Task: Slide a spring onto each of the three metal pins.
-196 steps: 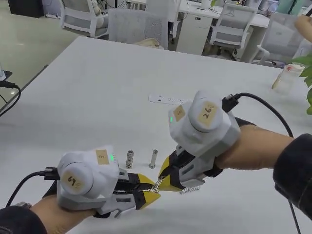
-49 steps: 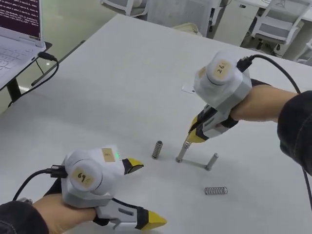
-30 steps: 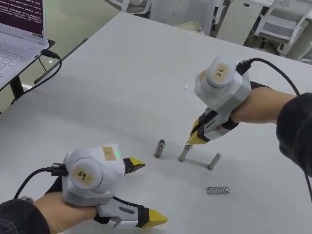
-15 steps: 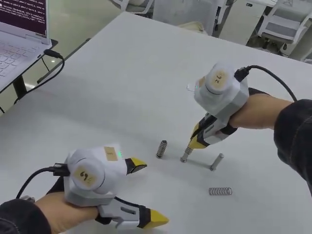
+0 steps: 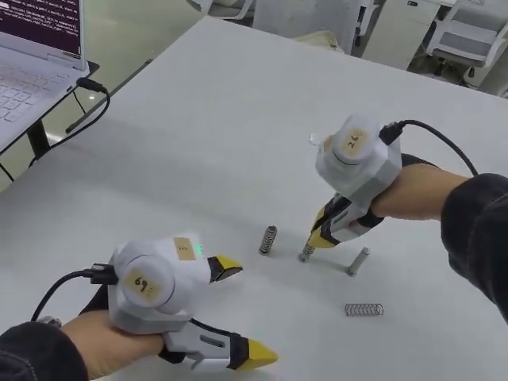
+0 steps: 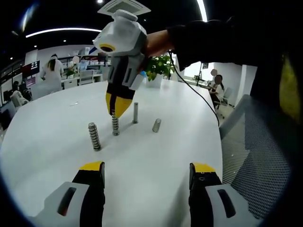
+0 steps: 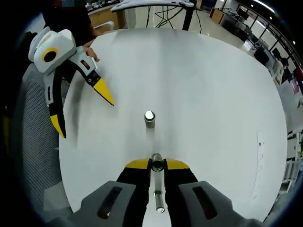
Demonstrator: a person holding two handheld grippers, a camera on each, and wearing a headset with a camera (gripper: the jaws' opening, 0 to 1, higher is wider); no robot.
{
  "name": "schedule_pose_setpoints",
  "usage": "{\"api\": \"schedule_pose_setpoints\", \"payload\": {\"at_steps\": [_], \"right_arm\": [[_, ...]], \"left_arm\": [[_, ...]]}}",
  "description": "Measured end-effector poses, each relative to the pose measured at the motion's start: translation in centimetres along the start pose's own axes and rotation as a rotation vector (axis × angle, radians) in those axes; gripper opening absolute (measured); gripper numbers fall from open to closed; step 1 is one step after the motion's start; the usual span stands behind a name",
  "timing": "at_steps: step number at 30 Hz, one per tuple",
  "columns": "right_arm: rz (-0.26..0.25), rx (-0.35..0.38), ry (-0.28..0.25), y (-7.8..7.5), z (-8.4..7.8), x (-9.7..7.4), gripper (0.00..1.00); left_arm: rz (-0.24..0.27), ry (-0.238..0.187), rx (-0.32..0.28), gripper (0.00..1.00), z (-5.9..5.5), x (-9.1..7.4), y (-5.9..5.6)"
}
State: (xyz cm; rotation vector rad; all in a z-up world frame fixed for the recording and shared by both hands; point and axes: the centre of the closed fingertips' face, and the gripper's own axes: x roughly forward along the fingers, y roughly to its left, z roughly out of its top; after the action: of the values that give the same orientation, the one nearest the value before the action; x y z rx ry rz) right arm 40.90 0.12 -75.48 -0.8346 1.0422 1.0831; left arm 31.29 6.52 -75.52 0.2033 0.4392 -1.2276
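Observation:
Three metal pins stand in a row on the white table [image 5: 198, 119]. The left pin [image 5: 268, 239] wears a spring. On the middle pin [image 5: 306, 252] my right gripper [image 5: 317, 240] is shut on a second spring, with its yellow tips pointing down. In the right gripper view its jaws [image 7: 156, 164] close on that pin's top. The right pin [image 5: 358, 261] is bare. A loose spring [image 5: 364, 309] lies flat near it. My left gripper [image 5: 246, 312] is open and holds nothing, at the near left. Its view shows the pin row [image 6: 115, 126] ahead.
A laptop [image 5: 36, 55] sits on a side stand at the far left, with a cable [image 5: 83, 111] running off it. Office chairs [image 5: 468, 48] stand beyond the table's far edge. A cable [image 5: 432, 139] trails from my right gripper.
My right gripper has moved down the middle pin with the spring. The left gripper, which earlier met the right one at the spring, now rests open near me. The head camera shifted.

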Motion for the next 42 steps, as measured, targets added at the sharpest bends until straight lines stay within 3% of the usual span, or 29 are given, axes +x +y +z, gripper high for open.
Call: {"api": "schedule_pose_setpoints", "payload": {"at_steps": [29, 42], "right_arm": [[0.008, 0.006, 0.0, 0.0, -0.4, 1.0, 0.12], [-0.024, 0.01, -0.031, -0.1, -0.2, -0.5, 0.17]], "left_arm": [[-0.001, 0.005, 0.001, 0.68, 0.0, 0.1, 0.0], [-0.009, 0.012, 0.003, 0.67, 0.0, 0.2, -0.2]]}}
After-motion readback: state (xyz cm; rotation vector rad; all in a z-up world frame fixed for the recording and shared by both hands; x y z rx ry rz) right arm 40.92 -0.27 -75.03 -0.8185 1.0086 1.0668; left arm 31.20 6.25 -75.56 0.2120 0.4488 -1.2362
